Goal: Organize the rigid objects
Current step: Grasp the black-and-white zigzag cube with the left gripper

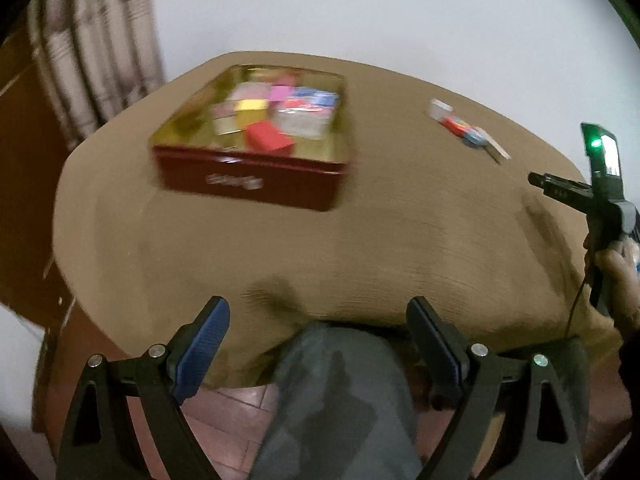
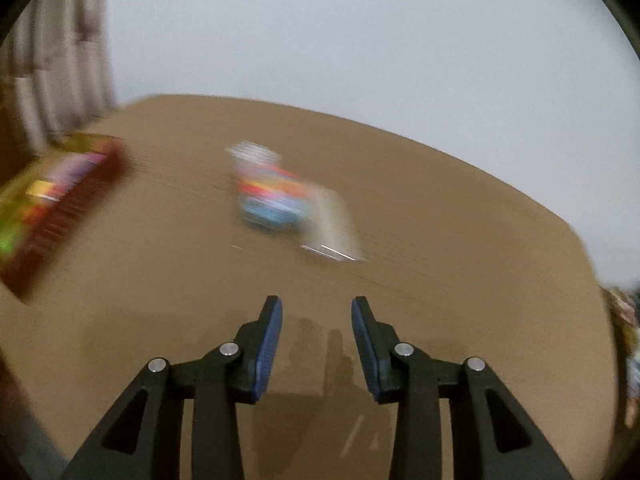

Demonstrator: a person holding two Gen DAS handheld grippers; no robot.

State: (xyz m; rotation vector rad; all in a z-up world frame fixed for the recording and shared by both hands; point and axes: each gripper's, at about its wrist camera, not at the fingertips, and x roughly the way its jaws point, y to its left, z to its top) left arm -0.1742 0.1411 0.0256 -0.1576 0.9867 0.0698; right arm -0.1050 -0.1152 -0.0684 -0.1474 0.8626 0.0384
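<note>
A red tin box (image 1: 248,178) with a gold inside stands on the brown table (image 1: 360,240) at the far left and holds several coloured blocks (image 1: 268,140). It shows blurred at the left of the right wrist view (image 2: 56,216). A small pile of loose colourful items (image 1: 468,130) lies at the far right of the table, blurred in the right wrist view (image 2: 272,196). My left gripper (image 1: 318,320) is open and empty, held off the table's near edge. My right gripper (image 2: 316,312) is open and empty above the table, short of the pile.
The right hand and its gripper body (image 1: 604,208) show at the right edge. A grey-trousered knee (image 1: 340,392) is below the left gripper. A curtain (image 1: 92,60) hangs at the back left, a white wall (image 1: 360,8) behind. The floor (image 1: 228,432) is reddish tile.
</note>
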